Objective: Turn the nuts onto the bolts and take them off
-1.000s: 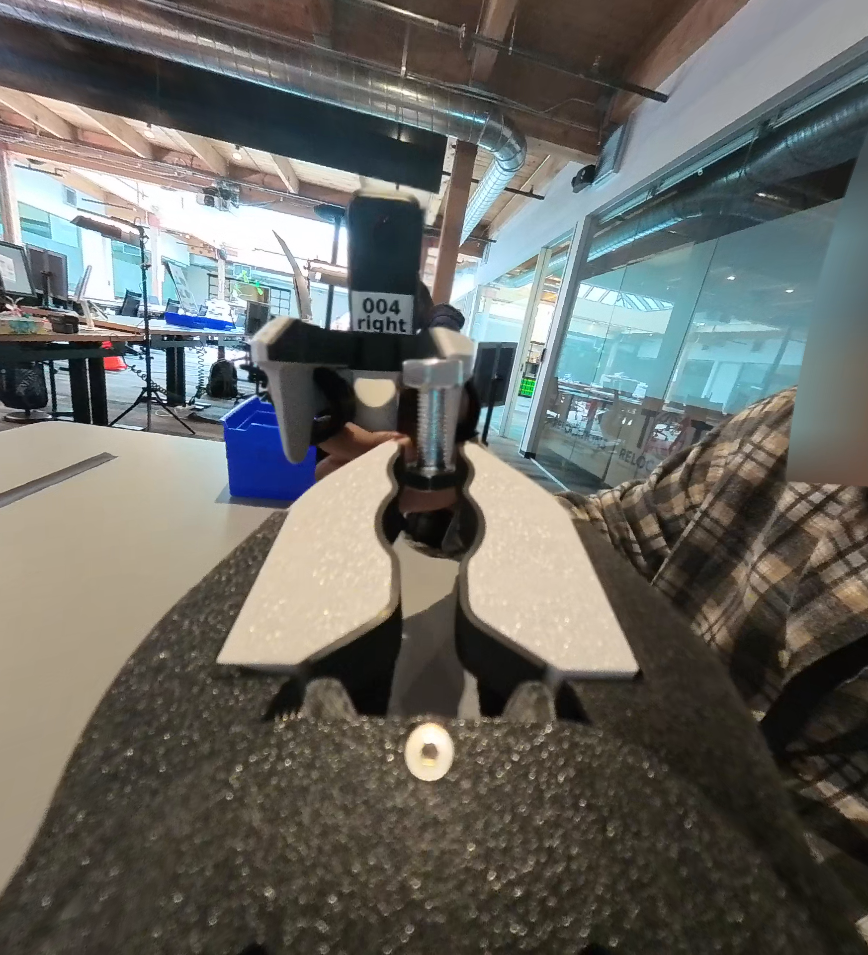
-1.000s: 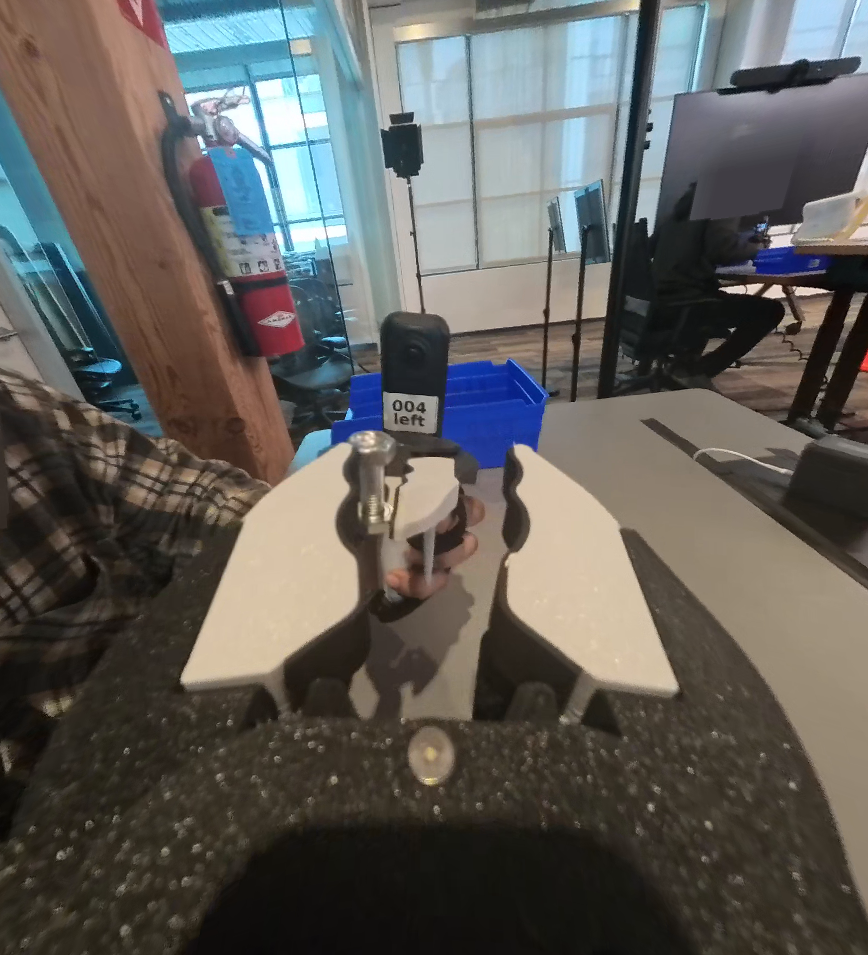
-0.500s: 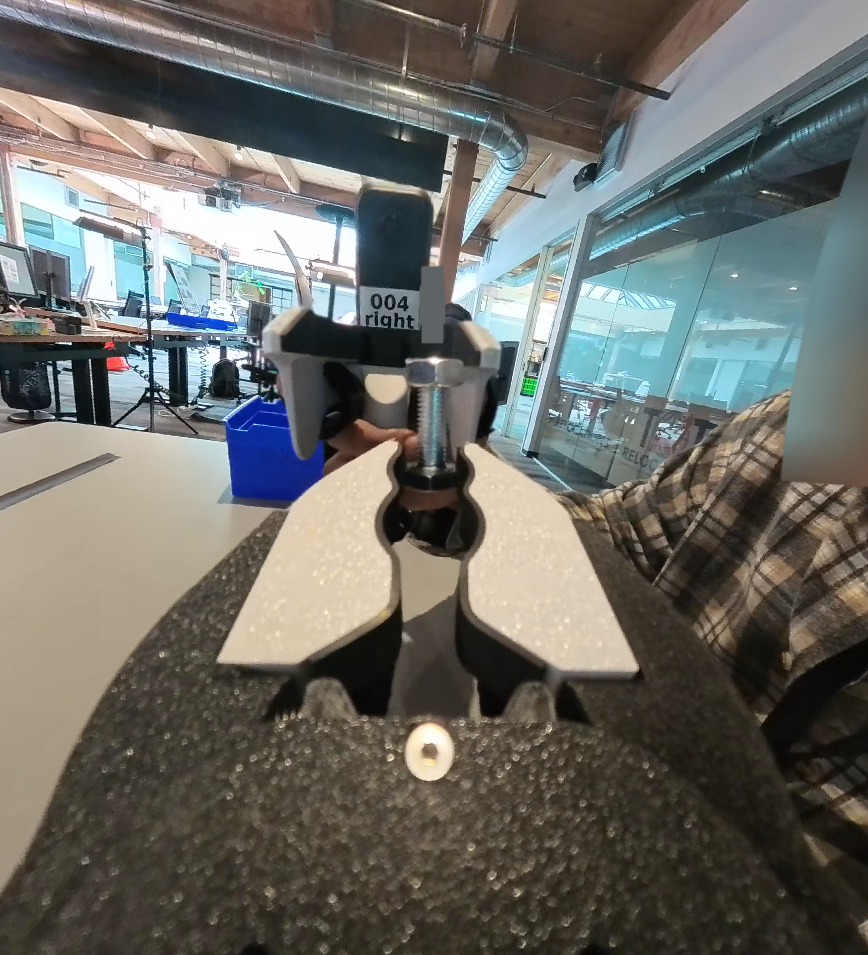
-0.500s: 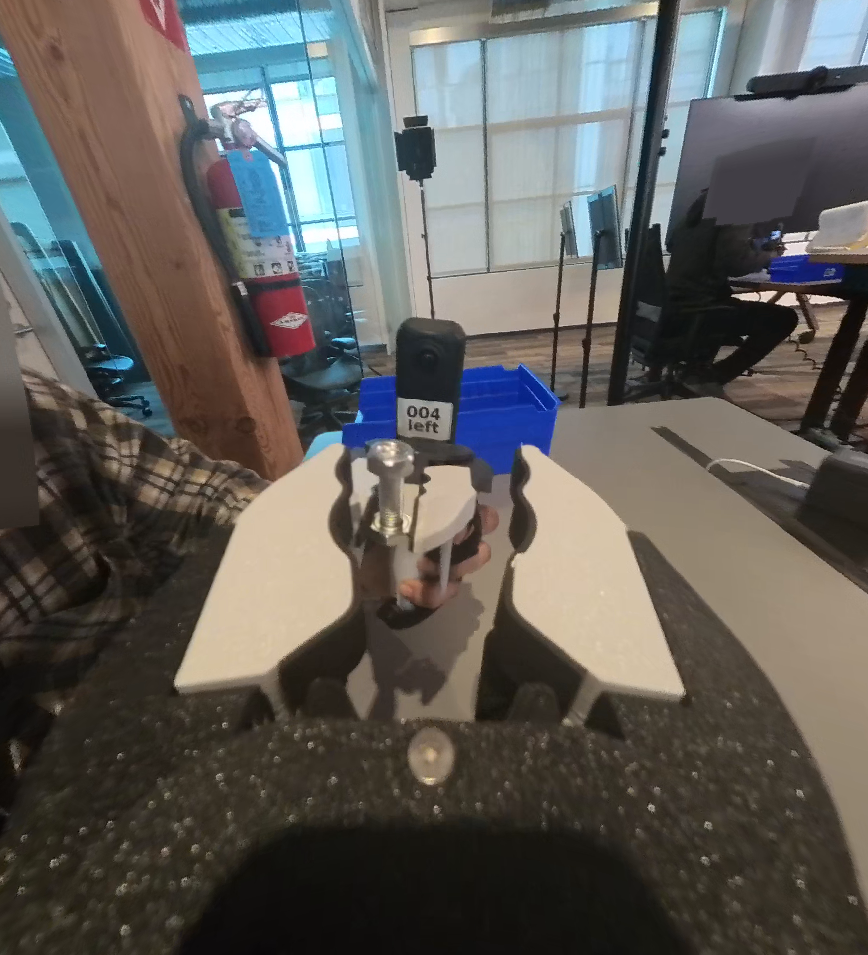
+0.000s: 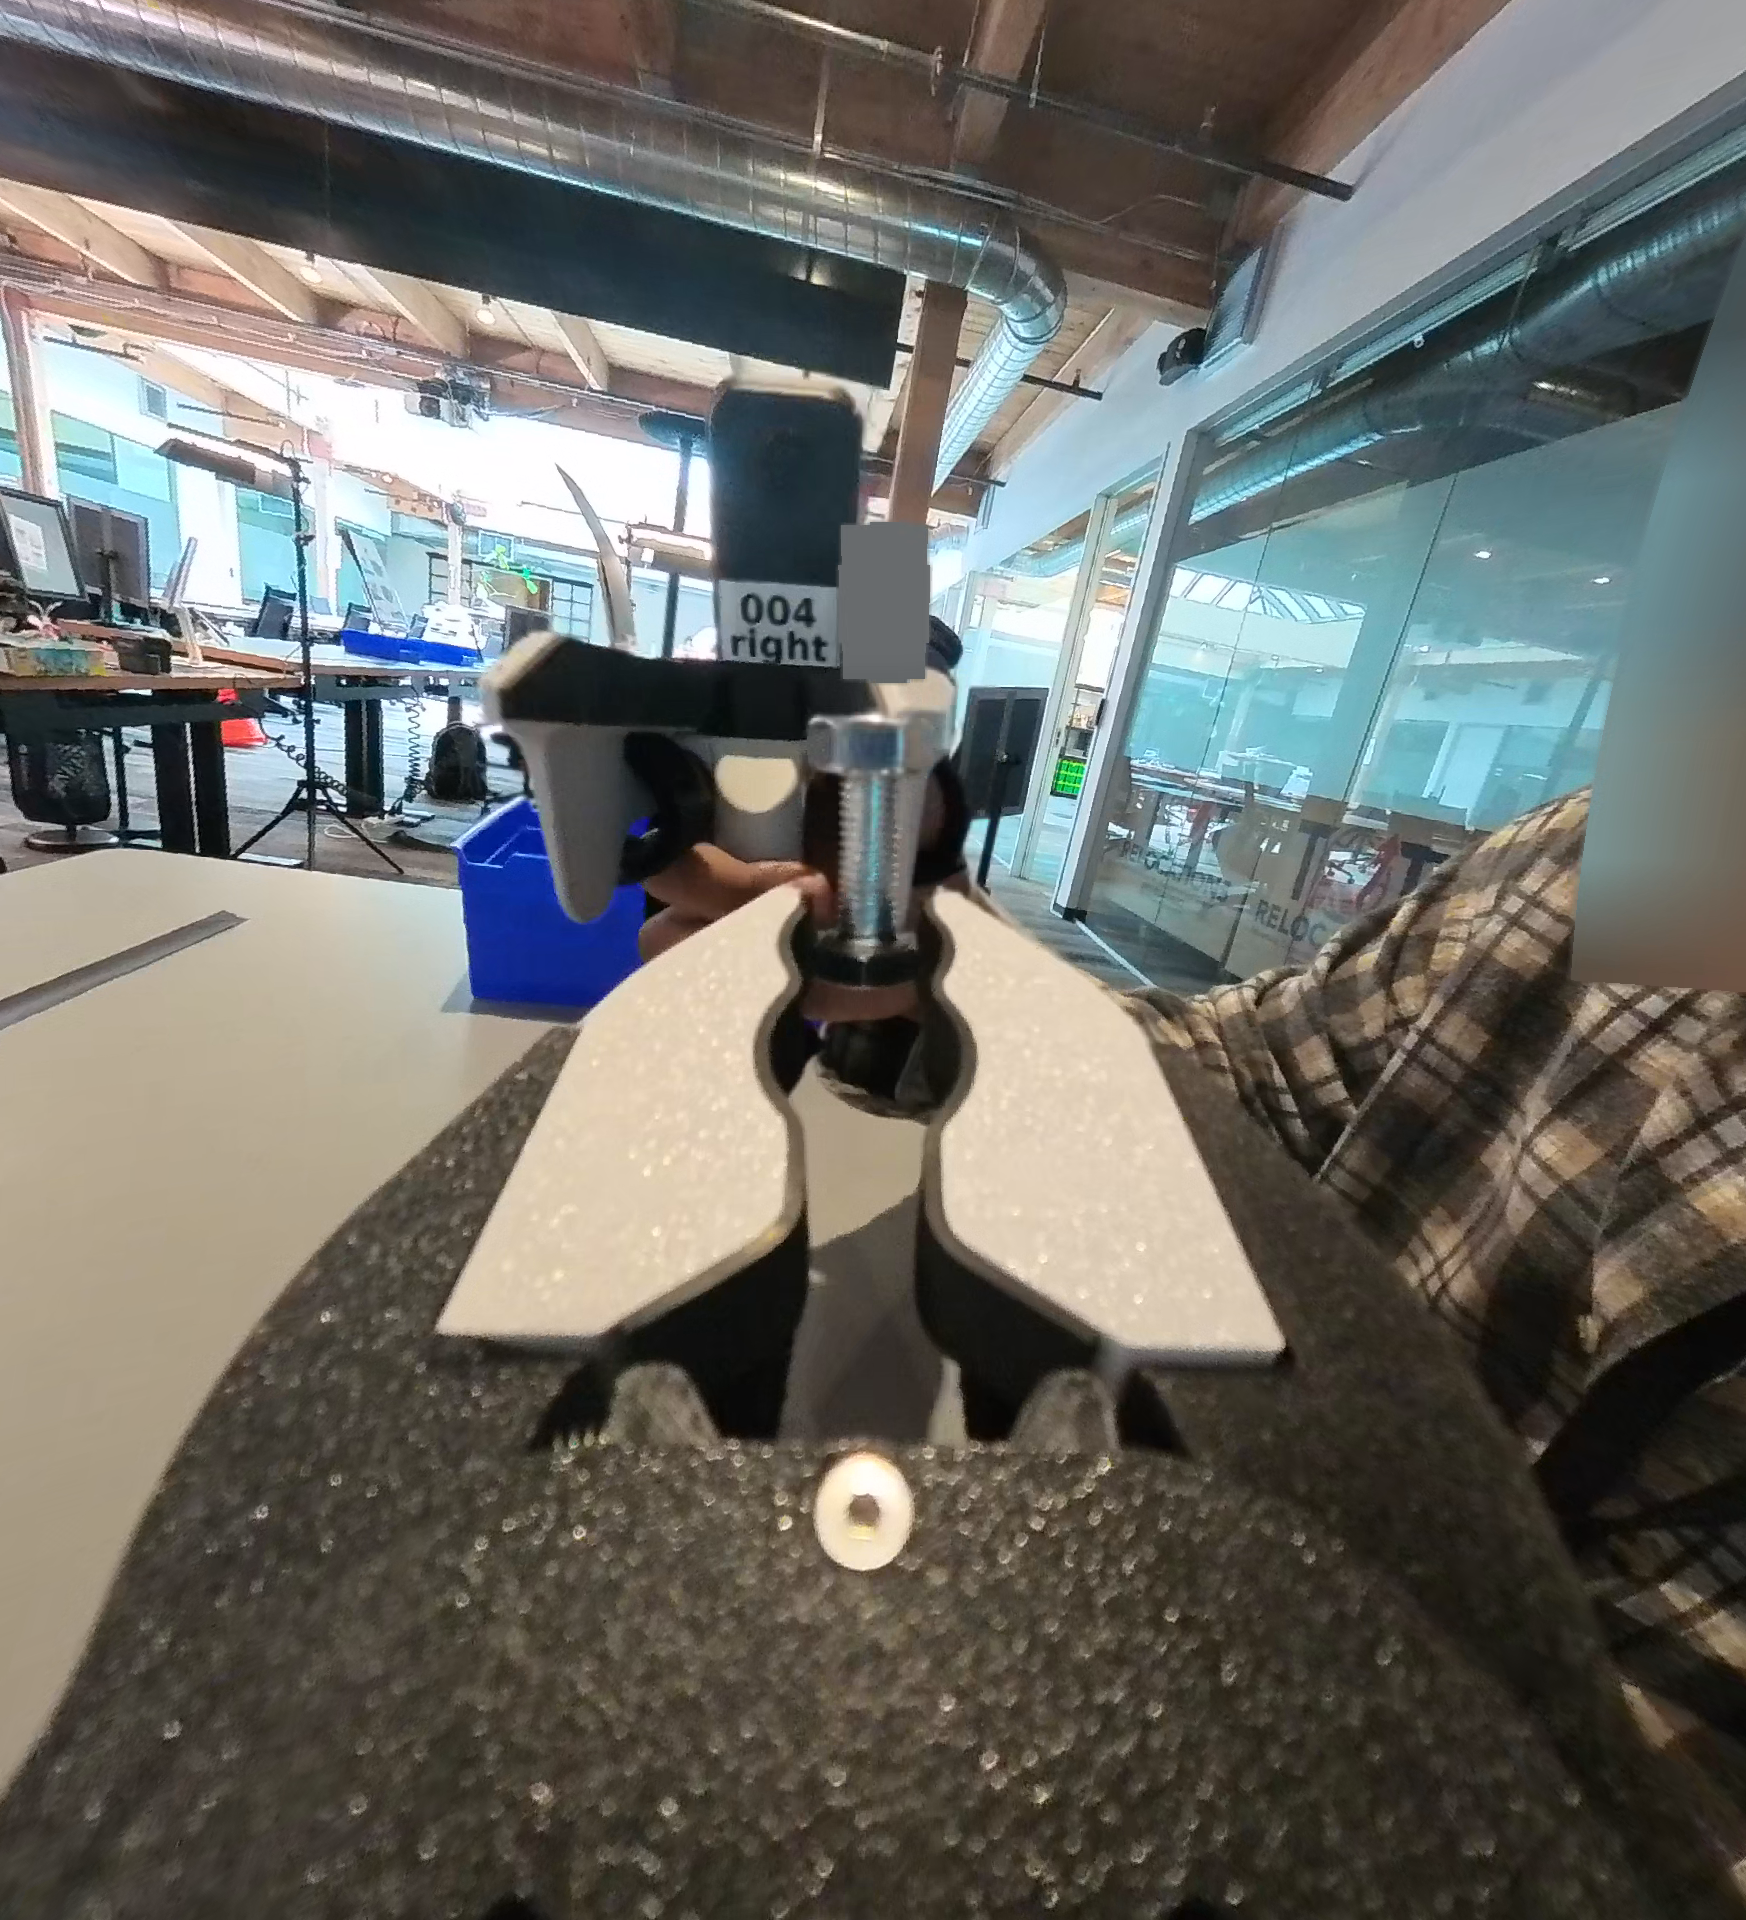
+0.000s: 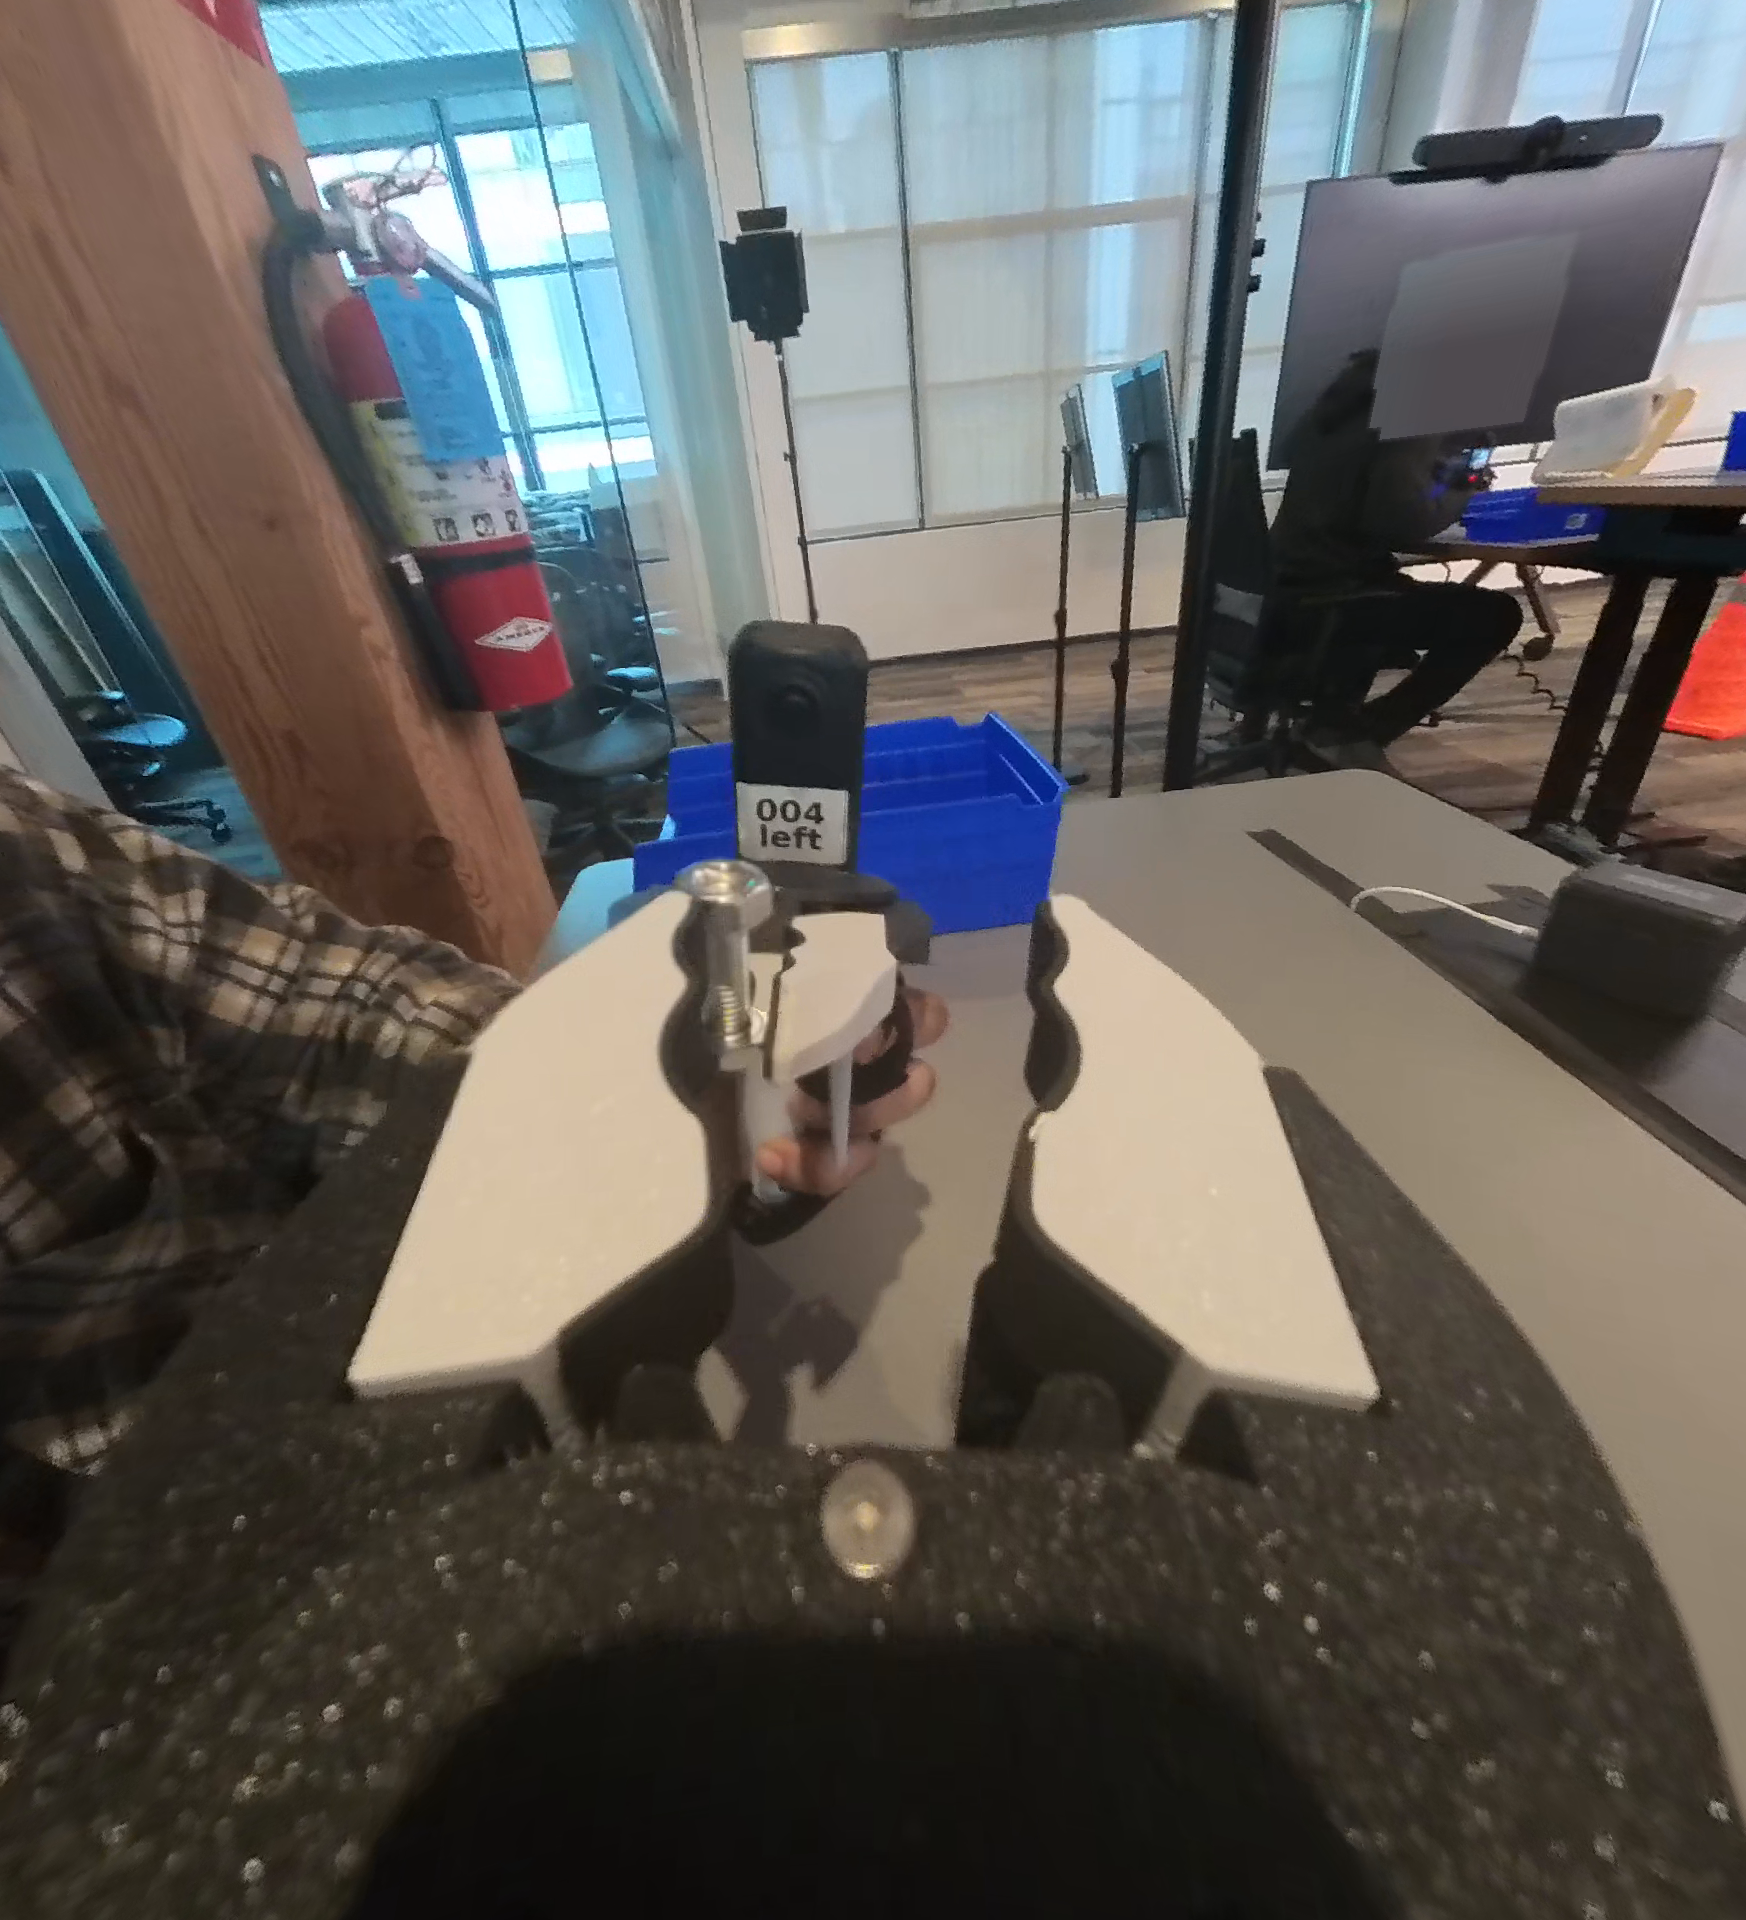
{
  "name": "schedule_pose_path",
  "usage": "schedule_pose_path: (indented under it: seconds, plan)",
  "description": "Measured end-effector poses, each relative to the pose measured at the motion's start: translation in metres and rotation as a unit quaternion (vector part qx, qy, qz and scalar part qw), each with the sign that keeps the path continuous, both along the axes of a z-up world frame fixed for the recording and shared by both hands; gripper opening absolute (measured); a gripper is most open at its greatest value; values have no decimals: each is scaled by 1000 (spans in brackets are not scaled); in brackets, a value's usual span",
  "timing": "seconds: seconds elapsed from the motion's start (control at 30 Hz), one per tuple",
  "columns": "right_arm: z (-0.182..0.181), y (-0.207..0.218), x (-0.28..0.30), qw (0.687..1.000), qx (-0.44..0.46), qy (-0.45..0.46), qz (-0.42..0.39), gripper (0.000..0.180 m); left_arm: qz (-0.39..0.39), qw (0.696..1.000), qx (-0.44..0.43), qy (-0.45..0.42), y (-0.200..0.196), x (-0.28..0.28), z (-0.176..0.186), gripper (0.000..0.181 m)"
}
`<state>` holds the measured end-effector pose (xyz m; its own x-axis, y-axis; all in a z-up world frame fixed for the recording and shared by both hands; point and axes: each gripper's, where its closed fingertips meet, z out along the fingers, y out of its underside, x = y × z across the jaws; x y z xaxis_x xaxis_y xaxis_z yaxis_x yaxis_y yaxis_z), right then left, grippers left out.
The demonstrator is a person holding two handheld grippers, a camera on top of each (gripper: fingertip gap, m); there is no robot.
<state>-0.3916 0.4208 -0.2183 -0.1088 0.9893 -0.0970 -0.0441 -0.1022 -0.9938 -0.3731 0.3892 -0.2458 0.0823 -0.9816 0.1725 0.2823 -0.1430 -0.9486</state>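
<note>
Your left gripper [image 5: 869, 961] is pinched on the nut [image 5: 864, 968], which sits low on the bolt [image 5: 874, 831]. The bolt stands upright above it, long axis vertical, six-sided head at the top and threads running down into the nut. Both are held up in the air over the grey table [image 5: 121, 1091], not resting on it.

Your right gripper [image 6: 864, 997] is spread wide. From its own camera the bolt lies against the inner edge of its left-hand finger [image 6: 578, 1122], with a clear gap to the other finger; the head stands just above the fingertip. So the bolt is off-centre in that gripper, and I judge the coming move turns on this: closing on the head or upper shank while the axis stays upright, so one hand can twist against the other. Whether the finger touches the bolt or only sits beside it, I cannot tell.

Your left hand already has the piece; the right is the free one, right alongside.

Count: one bolt, one nut, two grippers, one blue bin [image 6: 952, 821] behind them on the table.
</note>
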Motion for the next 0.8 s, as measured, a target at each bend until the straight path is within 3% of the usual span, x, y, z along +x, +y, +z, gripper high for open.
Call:
schedule_pose_path:
  seconds: [0.8]
  plan:
    - [-1, -6, -6, 1000, 8, -7, 0, 63, -1, 1000, -1, 2, 0, 1, -1, 18]
